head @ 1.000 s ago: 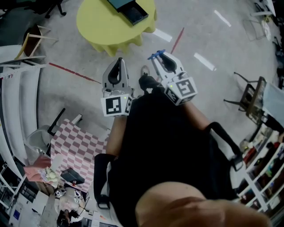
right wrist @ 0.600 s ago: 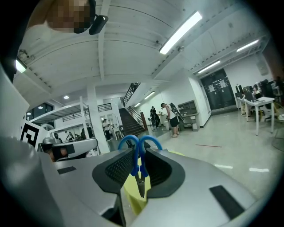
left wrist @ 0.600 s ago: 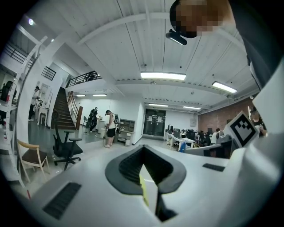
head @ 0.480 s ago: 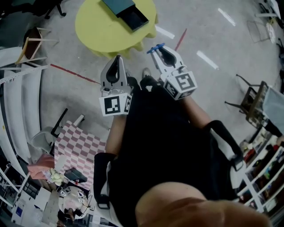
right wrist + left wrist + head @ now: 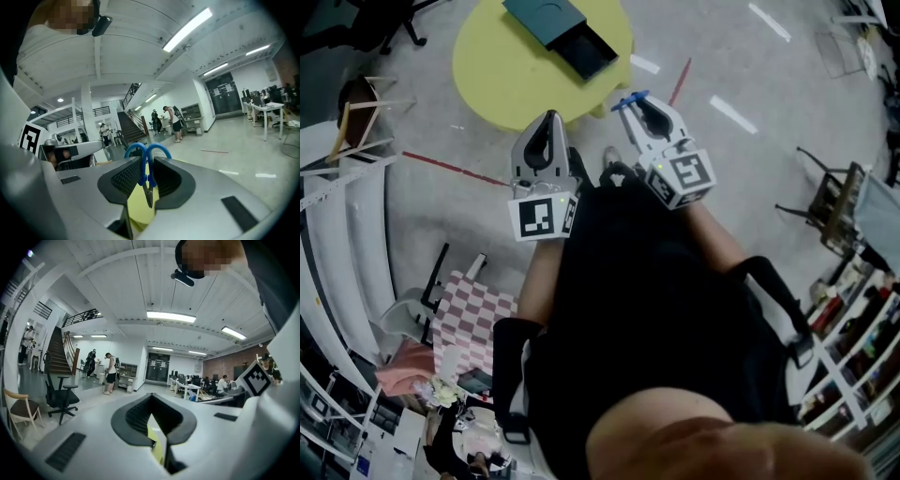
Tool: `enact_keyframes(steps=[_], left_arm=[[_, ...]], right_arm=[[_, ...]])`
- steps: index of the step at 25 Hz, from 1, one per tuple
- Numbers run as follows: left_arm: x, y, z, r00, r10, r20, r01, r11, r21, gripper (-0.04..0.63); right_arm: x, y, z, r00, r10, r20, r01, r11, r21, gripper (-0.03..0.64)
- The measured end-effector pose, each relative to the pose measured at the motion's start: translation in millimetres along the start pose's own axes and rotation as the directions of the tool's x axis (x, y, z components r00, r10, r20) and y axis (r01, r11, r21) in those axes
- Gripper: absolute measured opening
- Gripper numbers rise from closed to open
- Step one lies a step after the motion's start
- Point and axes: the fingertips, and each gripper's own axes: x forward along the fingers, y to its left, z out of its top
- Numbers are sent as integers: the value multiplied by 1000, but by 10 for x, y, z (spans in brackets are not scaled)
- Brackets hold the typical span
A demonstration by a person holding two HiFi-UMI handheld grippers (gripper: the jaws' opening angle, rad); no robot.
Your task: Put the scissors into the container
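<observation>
A dark teal container [image 5: 581,49] lies on a round yellow table [image 5: 502,70] at the top of the head view, its lid [image 5: 544,17] slid partly off. My right gripper [image 5: 636,106] is shut on blue-handled scissors [image 5: 628,98], short of the table's near edge. In the right gripper view the scissors [image 5: 142,172] stand between the jaws of the right gripper [image 5: 146,182], handle loops sticking out past them. My left gripper [image 5: 547,127] is shut with nothing in it, beside the right one. In its own view the left gripper [image 5: 153,420] shows only yellow table through the slit.
A person's dark torso and shoes [image 5: 609,159] fill the middle of the head view. A wooden chair [image 5: 361,98] stands left, a checkered cloth [image 5: 473,319] lower left, shelves [image 5: 853,319] right. A black office chair [image 5: 61,397] and several people show in the gripper views.
The yellow table and container have come further into the head view, and both grippers sit a little nearer its edge. The right gripper keeps its hold on the scissors.
</observation>
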Motion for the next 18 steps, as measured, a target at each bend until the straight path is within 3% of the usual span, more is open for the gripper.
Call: enact_keyframes(steps=[6,18], left_arm=[[371,330,94,997,-67,-26,67,998,2,-2],[933,811,96,988,-150,-36,148,988,-51,-2]], right_arm=[[389,-119,-38,993,-97,-61,99,995,33,81],[1218,-401,-390,980,-166,-113,170,985,23,81]])
